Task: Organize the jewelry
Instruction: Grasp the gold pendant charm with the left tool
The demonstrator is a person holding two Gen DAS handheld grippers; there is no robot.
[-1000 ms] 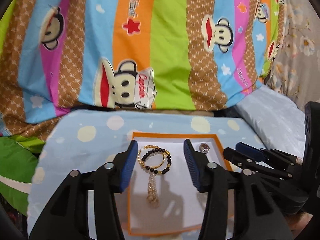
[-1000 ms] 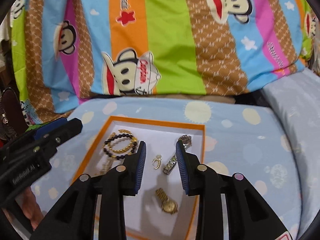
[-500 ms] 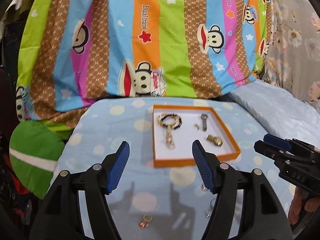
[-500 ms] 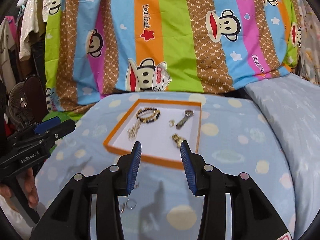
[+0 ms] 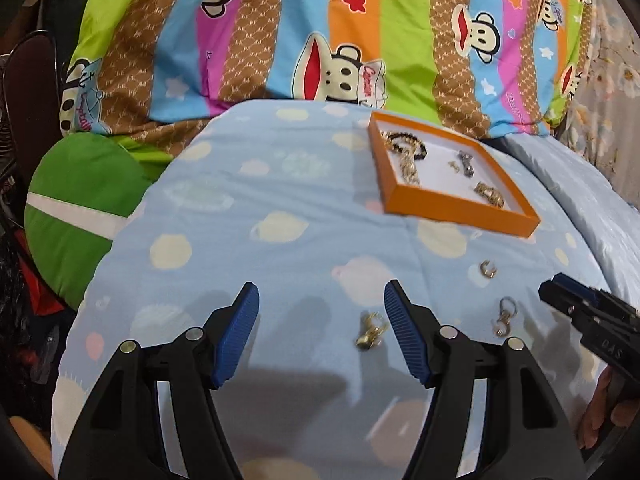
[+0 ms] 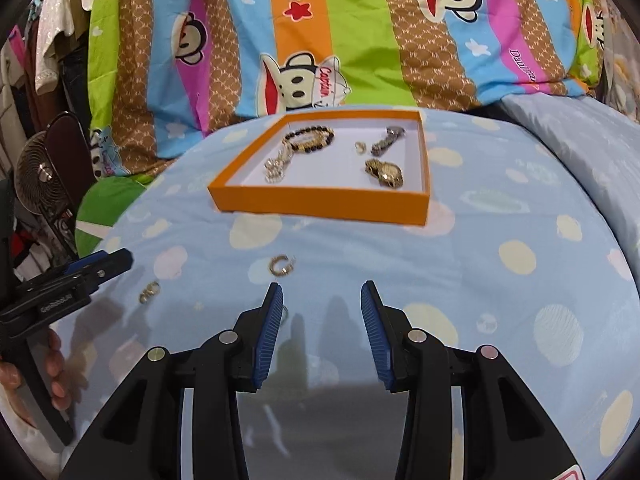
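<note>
Left wrist view puts a small gold earring [image 5: 370, 336] on the bed [image 5: 280, 216], just inside my left gripper [image 5: 322, 334], whose jaws are spread and empty. The orange tray [image 5: 452, 202] sits far right; my right gripper [image 6: 322, 332] is also spread, empty. I worry the soft sheet bunches and the earring slips.

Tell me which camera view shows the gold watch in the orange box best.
The right wrist view: the gold watch lies nearer and larger in the orange box. The left wrist view shows it farther, smaller and blurred.
</note>
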